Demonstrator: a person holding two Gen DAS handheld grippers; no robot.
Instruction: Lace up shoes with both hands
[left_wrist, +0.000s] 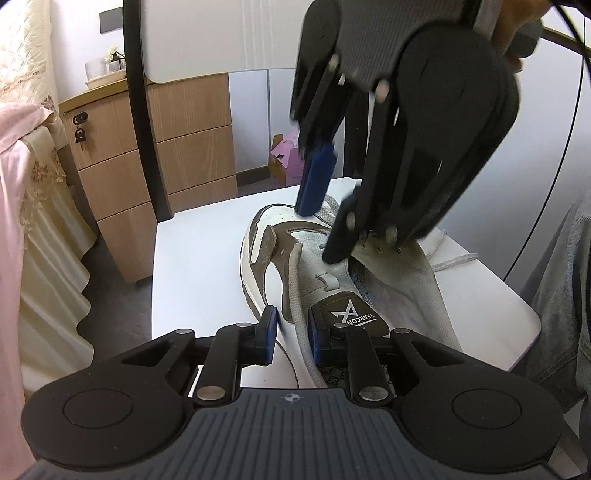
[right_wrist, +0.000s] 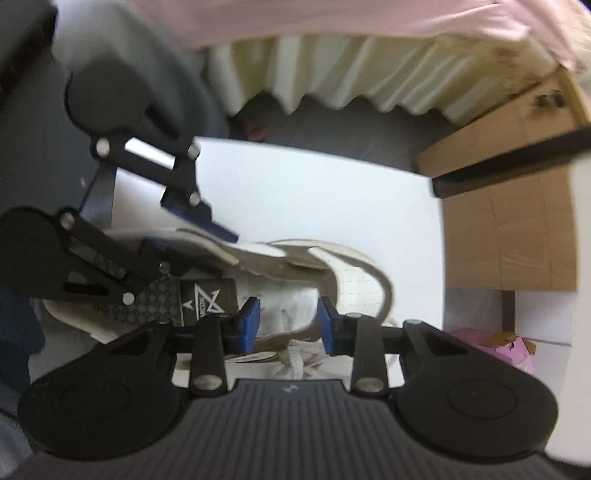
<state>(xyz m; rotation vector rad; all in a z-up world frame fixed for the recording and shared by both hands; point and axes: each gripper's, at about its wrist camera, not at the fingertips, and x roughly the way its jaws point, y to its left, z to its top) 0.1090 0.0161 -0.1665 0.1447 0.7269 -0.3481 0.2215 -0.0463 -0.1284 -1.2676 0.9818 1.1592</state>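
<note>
White bench (left_wrist: 199, 266) carries one shoe (left_wrist: 266, 258), brown-and-white, toe pointing far, tongue label near the left wrist camera. Wooden drawer unit (left_wrist: 122, 155) stands left of the bench, a padlock (left_wrist: 80, 136) hanging at its top drawer. A tray (left_wrist: 105, 79) on top of the unit holds small jars and a sprig; details too small to tell. Far on the floor, an open pink box (left_wrist: 286, 158); contents unclear. Bed (left_wrist: 22, 184) with cream frill and pink cover runs along the left edge. A black post (left_wrist: 142, 110) rises between drawer unit and bench. A person's grey sleeve (left_wrist: 561, 277) sits at the right edge.

Right gripper (left_wrist: 317, 229) hangs steeply over the shoe's middle and blocks the far eyelets from the left wrist view. In its own view its jaws (right_wrist: 288, 319) stand moderately apart, blue pads either side of the white tongue, not pressing on it; white lace (right_wrist: 295, 358) bunches just below them, loose.

Left gripper (left_wrist: 293, 334) is at the shoe's near end. Jaws narrow; a grey lace (left_wrist: 295, 295) runs down between the blue pads, with the shoe's brown side edge at the gap. Whether the pads pinch the lace I cannot tell for sure; a small gap shows either side of it.

A second lace end (left_wrist: 454, 262) trails right across the bench.
</note>
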